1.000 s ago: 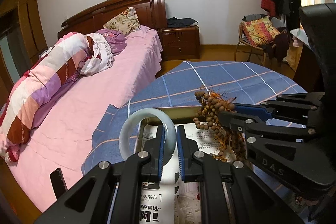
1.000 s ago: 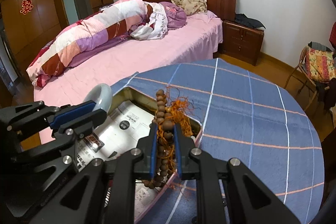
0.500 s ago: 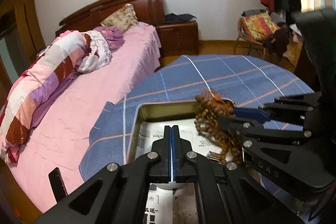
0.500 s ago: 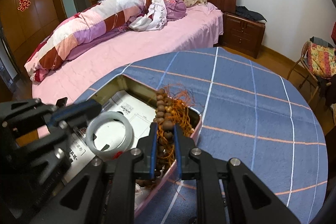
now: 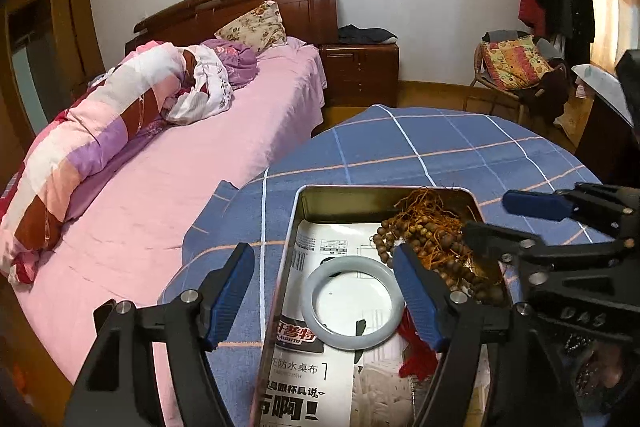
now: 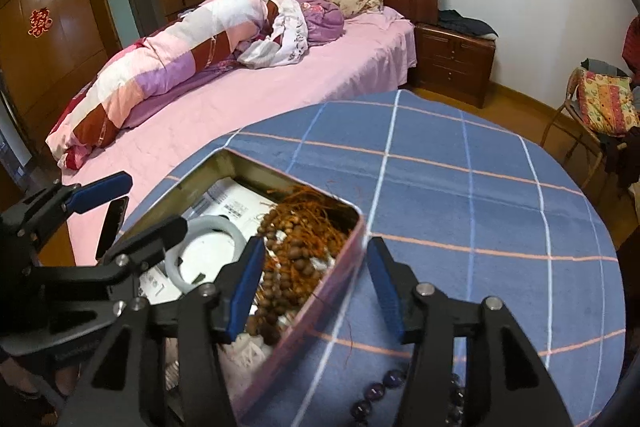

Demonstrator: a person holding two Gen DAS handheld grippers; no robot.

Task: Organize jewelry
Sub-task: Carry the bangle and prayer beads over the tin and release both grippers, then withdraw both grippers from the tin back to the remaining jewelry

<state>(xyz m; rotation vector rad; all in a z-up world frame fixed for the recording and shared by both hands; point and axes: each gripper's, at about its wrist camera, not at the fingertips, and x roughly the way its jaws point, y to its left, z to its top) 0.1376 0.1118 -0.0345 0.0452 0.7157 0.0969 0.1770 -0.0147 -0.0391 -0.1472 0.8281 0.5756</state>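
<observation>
Both grippers have released since the earlier frames: the left gripper (image 5: 324, 291), which was clamped on the pale bangle (image 5: 353, 302), now has its blue-padded fingers (image 5: 230, 287) spread wide, and the right gripper (image 6: 316, 291), which was pinching the wooden bead string (image 6: 298, 255), has its fingers apart as well.

Bangle: smooth, milky grey-green ring, lying flat on the printed paper liner (image 5: 320, 359) inside the open metal tin (image 5: 384, 193). It sits about mid-width in the tin, between the left gripper's two fingers, touching neither as far as the left wrist view shows.

Bead string: round brown wooden beads bunched in a heap with tangled orange thread, lying against the tin's far right corner and along its right wall. Its nearest beads lie just beside the bangle's far right edge. In the right wrist view the right gripper straddles the tin's right wall, one finger over the beads inside, the other outside over the cloth.

Red tassel or cord (image 5: 416, 351), partly hidden behind the left gripper's right finger, lies in the tin near the bangle.

Tin rests near the left edge of a round table under a blue checked tablecloth (image 6: 460, 195). Dark purple beads (image 6: 376, 393) lie on the cloth at the near edge, outside the tin, partly hidden.
</observation>
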